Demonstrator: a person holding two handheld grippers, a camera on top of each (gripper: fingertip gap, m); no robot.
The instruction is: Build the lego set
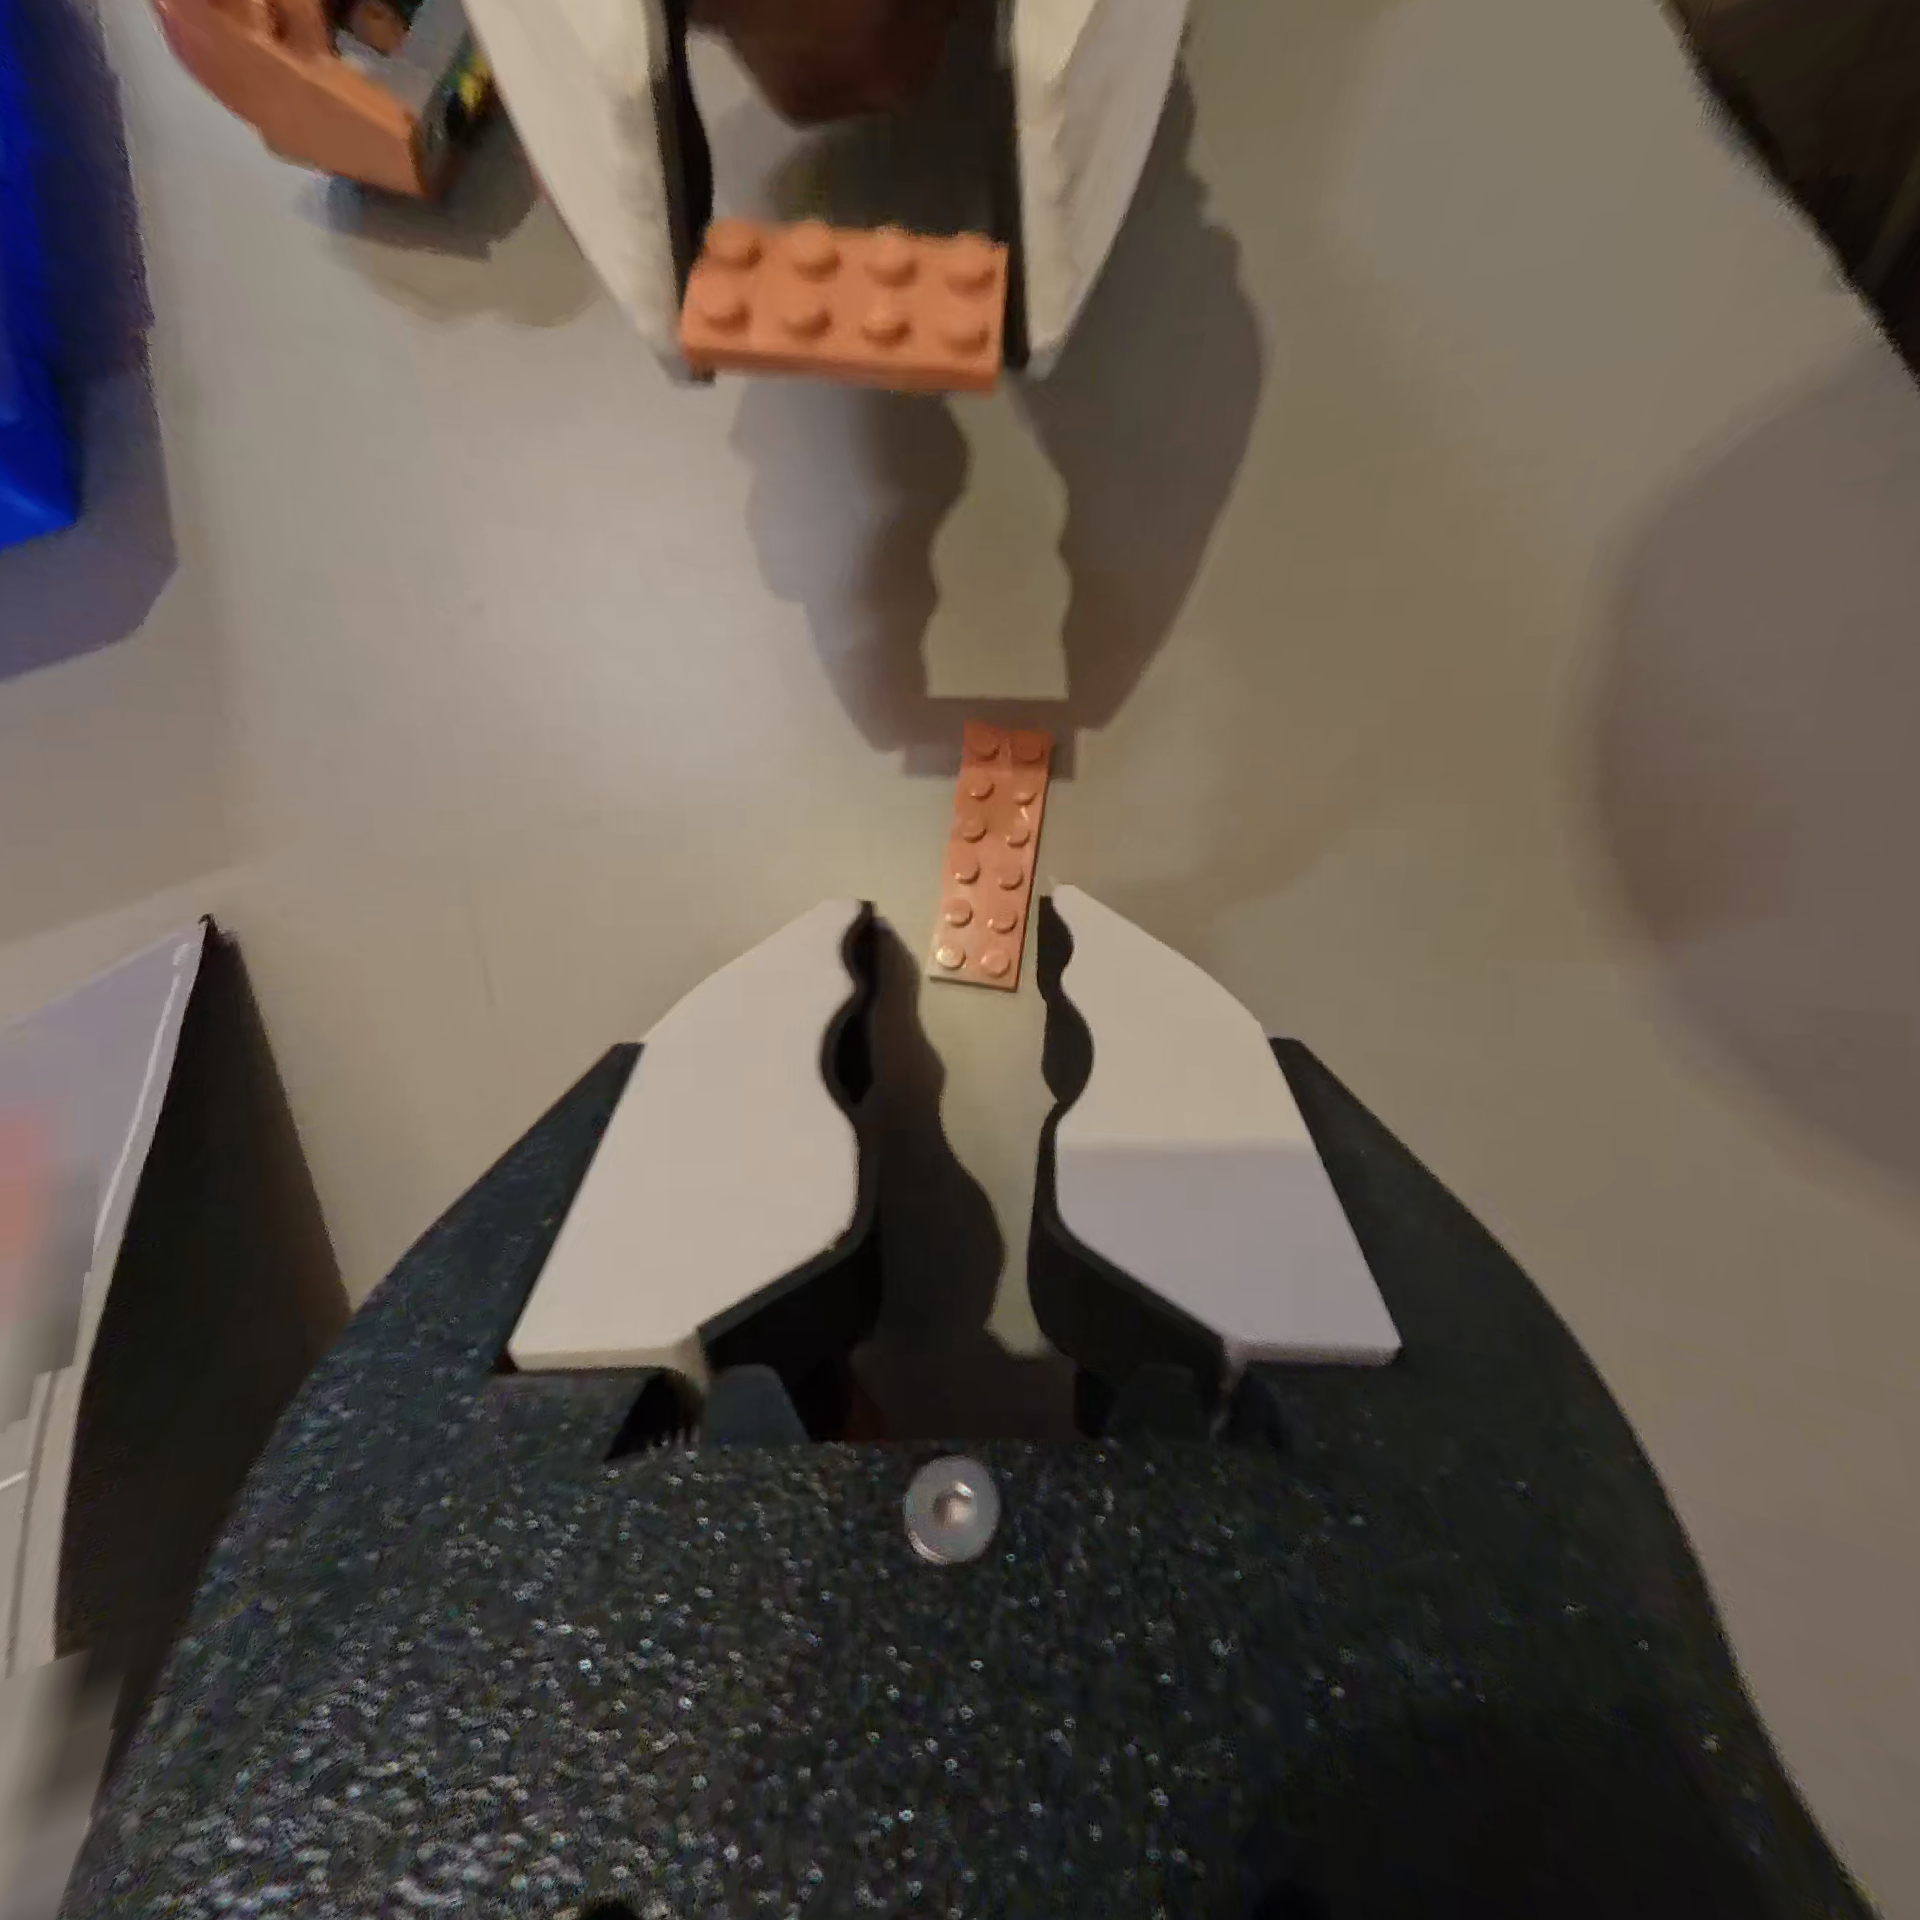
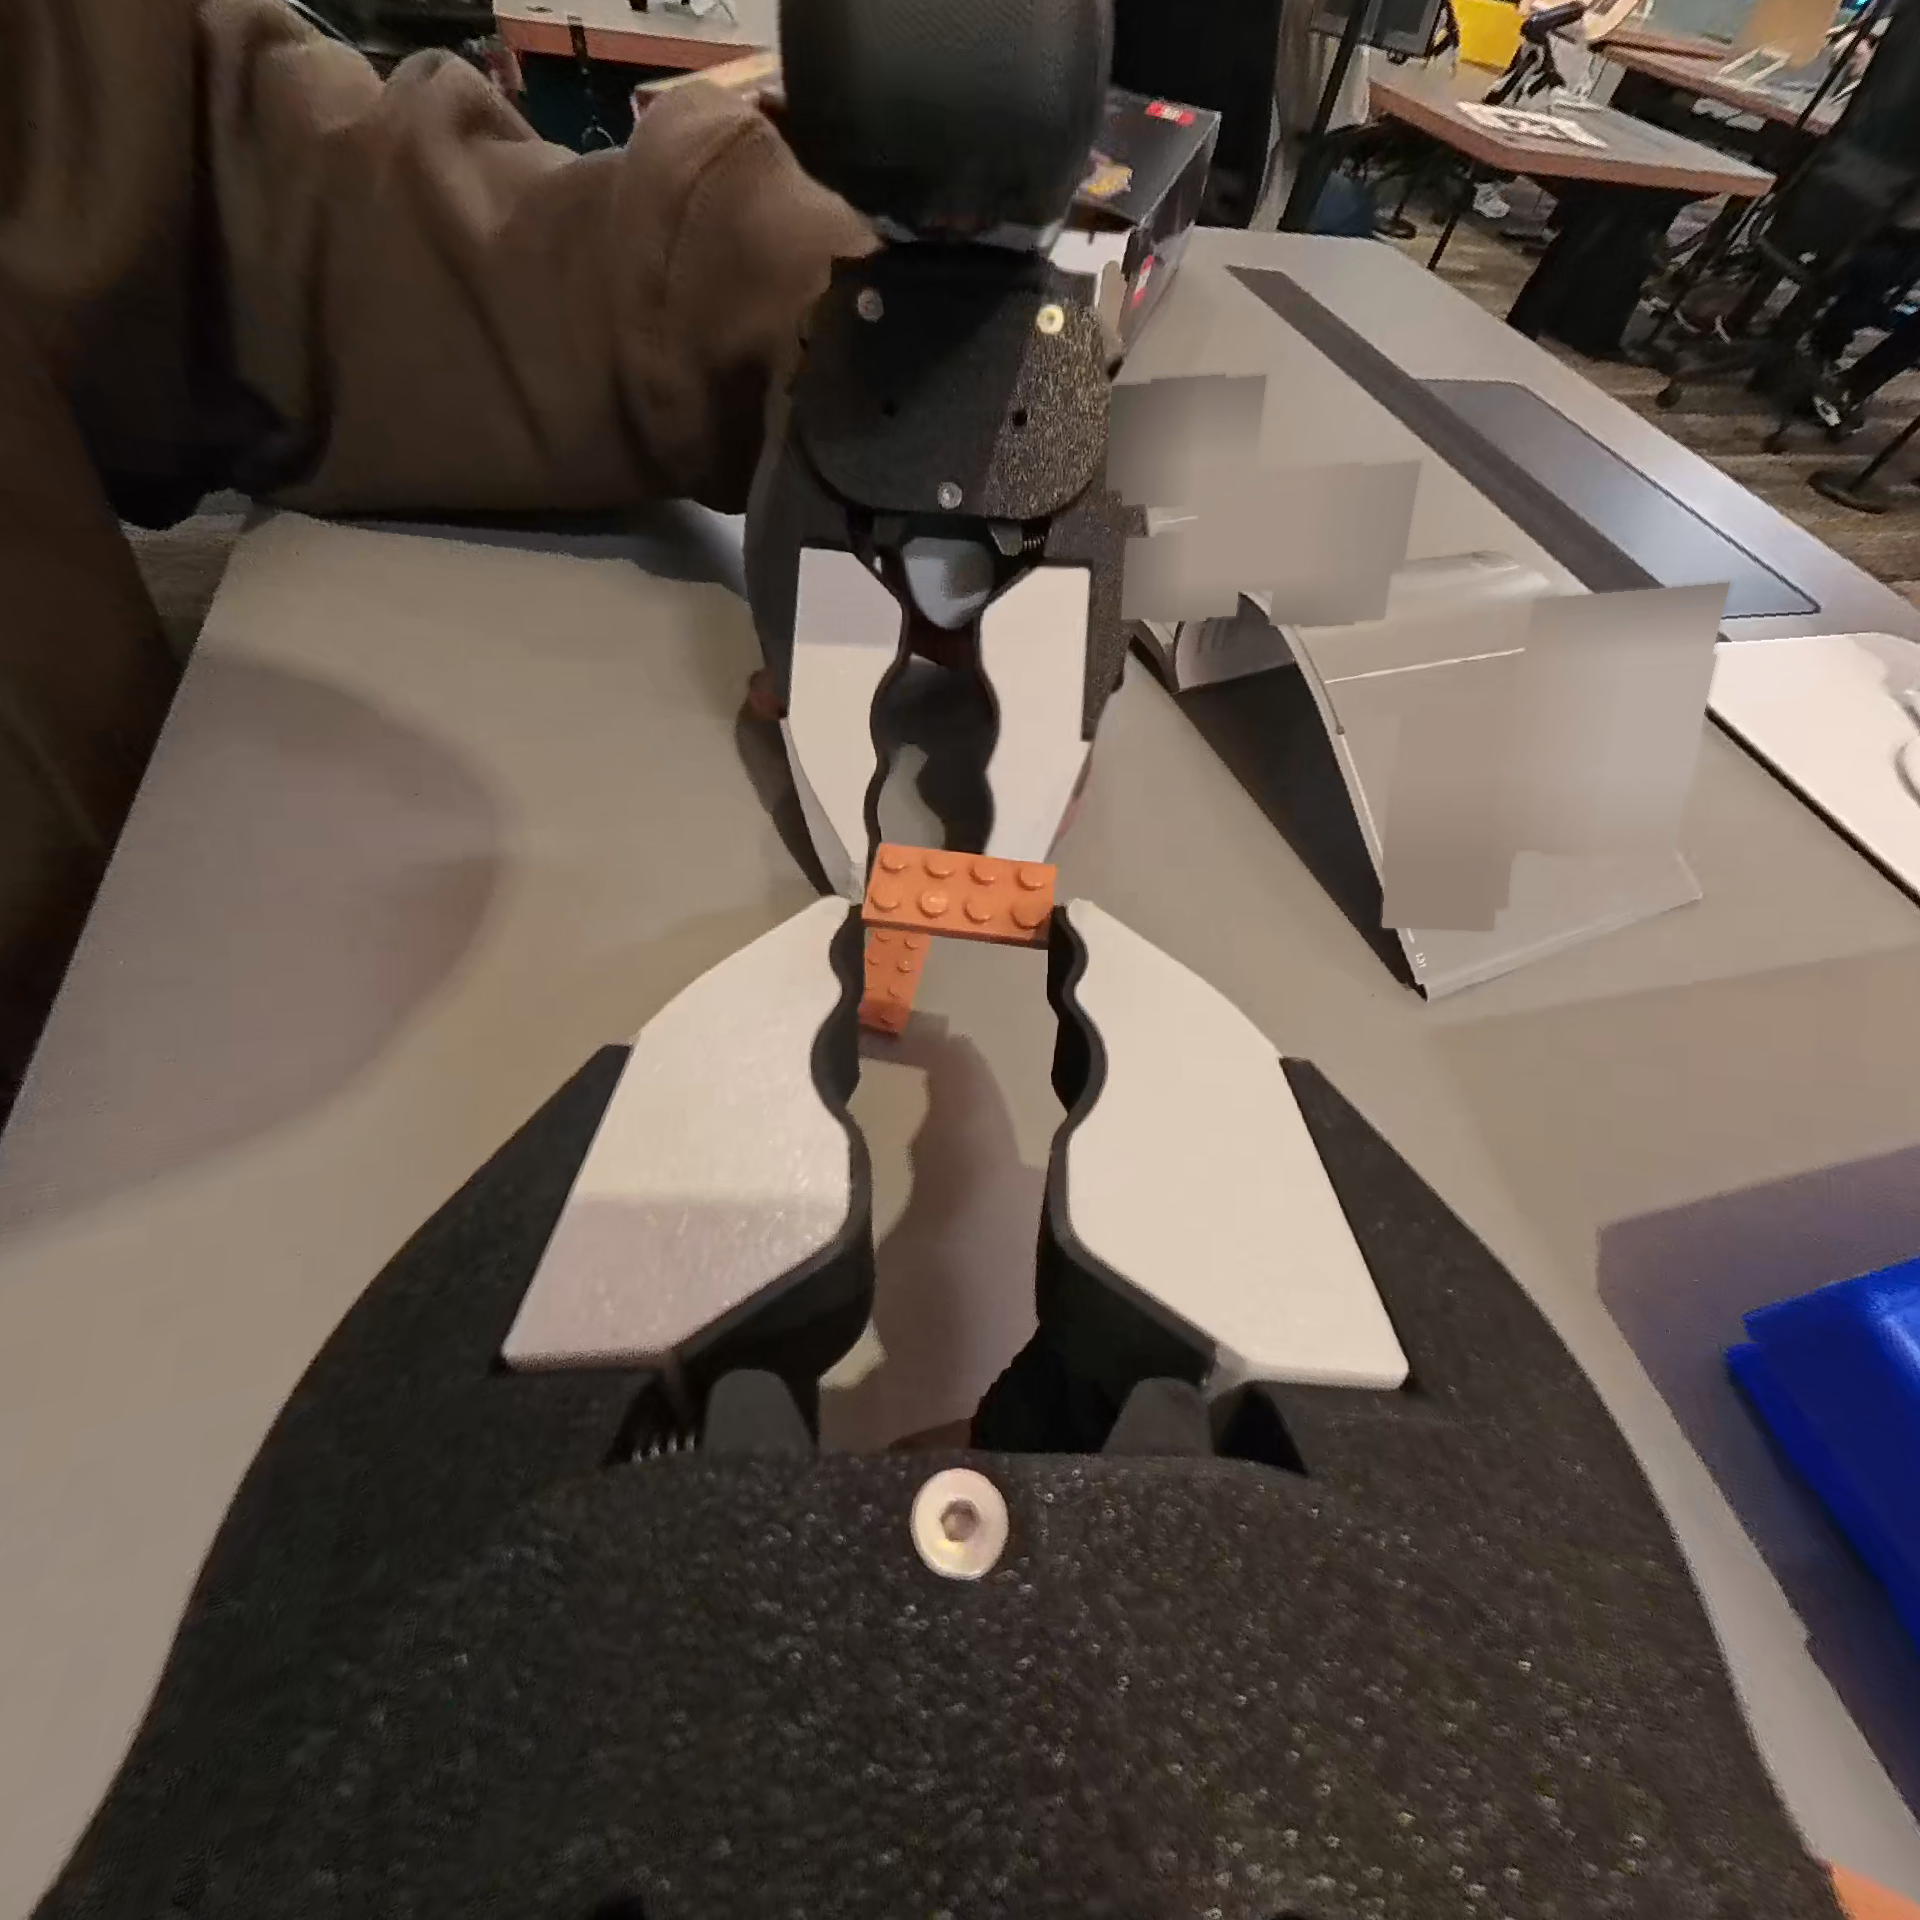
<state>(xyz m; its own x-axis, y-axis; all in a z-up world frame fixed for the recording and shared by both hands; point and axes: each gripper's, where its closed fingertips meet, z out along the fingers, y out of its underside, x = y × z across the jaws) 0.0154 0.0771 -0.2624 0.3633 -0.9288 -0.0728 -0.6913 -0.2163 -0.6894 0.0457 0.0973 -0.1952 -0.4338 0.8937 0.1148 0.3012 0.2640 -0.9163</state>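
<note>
My right gripper [image 2: 958, 914] is shut on a short orange studded plate [image 2: 961, 894] and holds it flat above the grey table [image 2: 312, 831]. The plate also shows at the top of the left wrist view [image 1: 847, 301], between the right gripper's fingers. A long, narrow orange plate [image 1: 992, 862] lies flat on the table; in the right wrist view [image 2: 891, 982] it sits partly under the held plate. My left gripper [image 1: 956, 909] is open, low over the table. Its fingertips stand on either side of the long plate's near end, apart from it.
A blue object [image 2: 1839, 1382] lies at the table's side, also in the left wrist view [image 1: 31, 312]. An open booklet on a stand [image 2: 1351, 790] and a dark box [image 2: 1153, 197] stand behind. An orange-brown object [image 1: 312, 104] lies beyond the right gripper. A brown sleeve [image 2: 364, 260] reaches in. Some 8 centimetres of space lies between my two pairs of fingers.
</note>
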